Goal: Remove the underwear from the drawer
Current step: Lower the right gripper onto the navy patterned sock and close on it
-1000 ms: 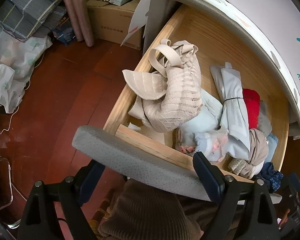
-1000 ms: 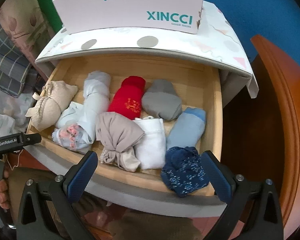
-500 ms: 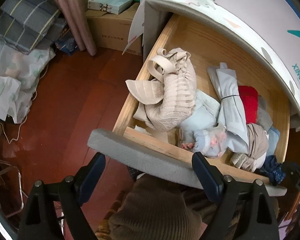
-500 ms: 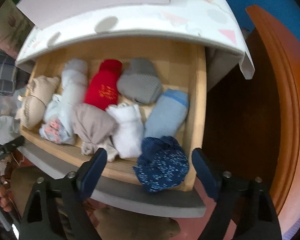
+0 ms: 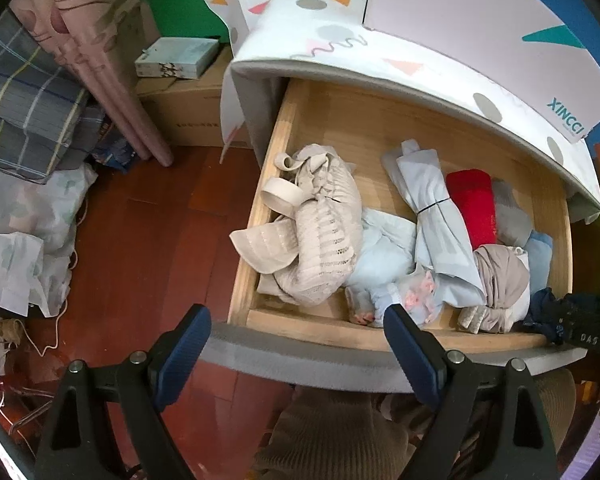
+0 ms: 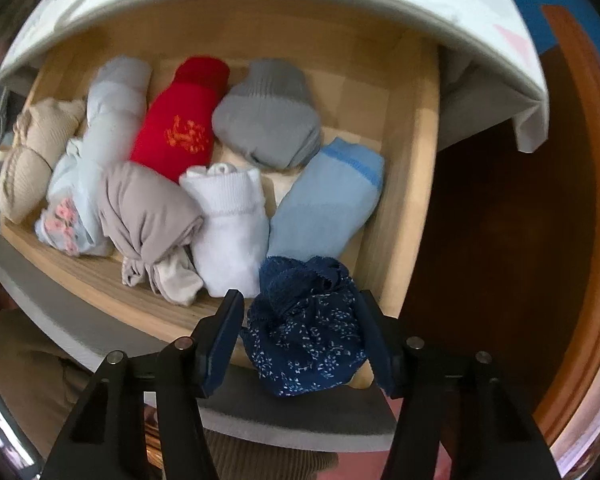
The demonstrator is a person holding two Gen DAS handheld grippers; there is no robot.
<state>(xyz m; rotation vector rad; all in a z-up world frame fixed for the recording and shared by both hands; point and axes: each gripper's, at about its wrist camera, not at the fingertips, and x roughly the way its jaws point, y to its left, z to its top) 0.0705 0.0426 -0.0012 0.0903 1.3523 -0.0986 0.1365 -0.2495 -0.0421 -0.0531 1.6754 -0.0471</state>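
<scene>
The open wooden drawer [image 6: 406,184] holds several rolled garments. At its front right corner lies a navy underwear bundle with small white flowers [image 6: 304,336]. My right gripper [image 6: 300,320] points down over it, its jaws closing, with the bundle between the pads [image 6: 228,320], which reach its sides without visibly squeezing it. In the left wrist view the drawer [image 5: 260,216] is seen from above. My left gripper [image 5: 296,344] hangs open over the grey drawer front with nothing between its fingers. The right gripper's dark body [image 5: 580,320] shows over the navy bundle [image 5: 540,312].
Also in the drawer: a beige lace bra [image 5: 324,232], pale blue rolls [image 5: 432,216], a red roll [image 6: 180,120], grey [image 6: 268,120], white [image 6: 228,224], taupe [image 6: 148,208] and light blue [image 6: 328,200] pieces. Red-brown floor, boxes and bedding [image 5: 28,216] lie left. A knee in brown corduroy [image 5: 332,432] is below.
My right gripper has come down close over the navy bundle and its jaws have narrowed around it. My left gripper has risen and rolled, so more of the drawer shows.
</scene>
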